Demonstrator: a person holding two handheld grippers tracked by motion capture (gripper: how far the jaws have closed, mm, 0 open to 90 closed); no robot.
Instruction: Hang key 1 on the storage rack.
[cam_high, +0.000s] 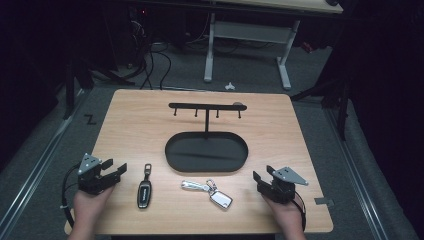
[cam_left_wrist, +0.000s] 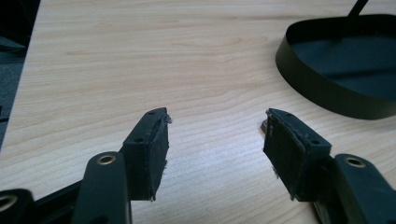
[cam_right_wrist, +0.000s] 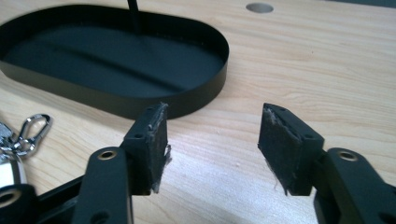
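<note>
L hand-held black two-jaw gripper (cam_high: 116, 170) at front-left corner of light wood-grain tabletop (cam_high: 135, 120), jaws apart, nothing btwn pads, bare wood under gap in left gripper view (cam_left_wrist: 215, 135). Pointing toward table centre. Grey three-cornered plate on top, cable trailing off table edge.

R hand-held black two-jaw gripper (cam_high: 262, 179) at front-right, jaws also apart, empty; right gripper view (cam_right_wrist: 212, 135) same: bare wood btwn worn black pads.

Black slim car key fob w/ small loop at top (cam_high: 144, 190) flat on table, just right of L gripper, not touching. Long axis roughly front-to-back.

Silver key bunch w/ carabiner clip + rectangular shiny tag (cam_high: 209, 190) flat, front-centre, btwn fob and R gripper, apart from both. Carabiner seen at left edge of right gripper view (cam_right_wrist: 32, 128).

Black oval metal tray w/ upright post + crossbar of four hooks (cam_high: 172, 150) mid-table, behind both key items, apart from them. Tray floor bare, hooks bare. Tray rim at upper right in left gripper view (cam_left_wrist: 327, 88), near R gripper's left jaw tip in right gripper view (cam_right_wrist: 187, 100).
</note>
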